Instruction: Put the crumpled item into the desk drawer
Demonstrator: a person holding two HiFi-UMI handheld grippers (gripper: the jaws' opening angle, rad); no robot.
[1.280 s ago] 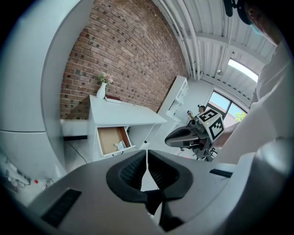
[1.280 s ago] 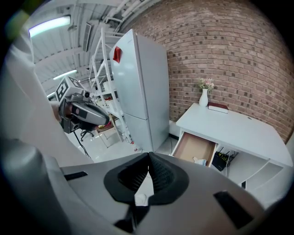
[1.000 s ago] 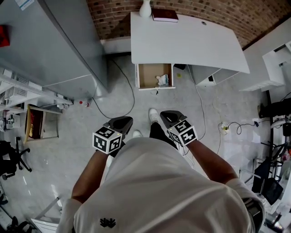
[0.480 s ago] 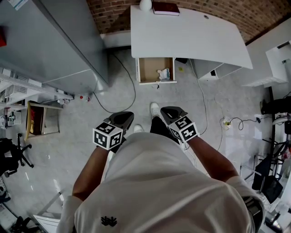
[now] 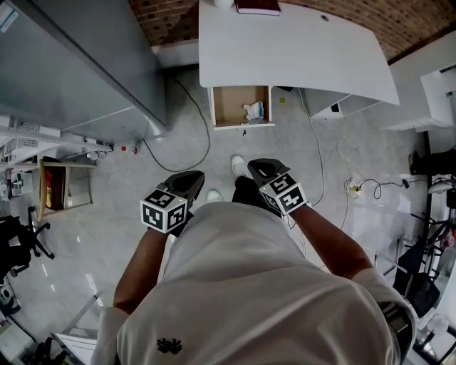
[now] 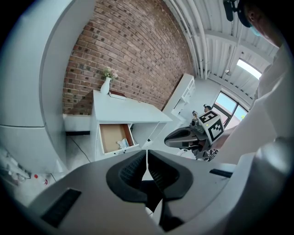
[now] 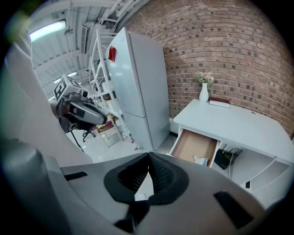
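Observation:
The crumpled white item (image 5: 254, 110) lies in the right part of the open wooden drawer (image 5: 231, 107) under the white desk (image 5: 299, 50). It also shows in the drawer in the left gripper view (image 6: 123, 143) and the right gripper view (image 7: 200, 160). Both grippers are held close to the person's waist, far from the desk. The left gripper (image 5: 191, 178) is shut with nothing between its jaws (image 6: 147, 156). The right gripper (image 5: 258, 167) is shut and empty too (image 7: 149, 158).
A grey fridge (image 5: 78, 64) stands left of the desk. A white vase (image 7: 204, 94) and a dark red book (image 5: 258, 7) sit at the desk's back edge. Cables (image 5: 196, 135) trail over the floor. Shelves (image 5: 50, 153) stand at the left, and office gear (image 5: 427, 214) at the right.
The desk and drawer have slid slightly up in the head view as the person shifts. Both grippers stay shut near the waist, drifting a little left.

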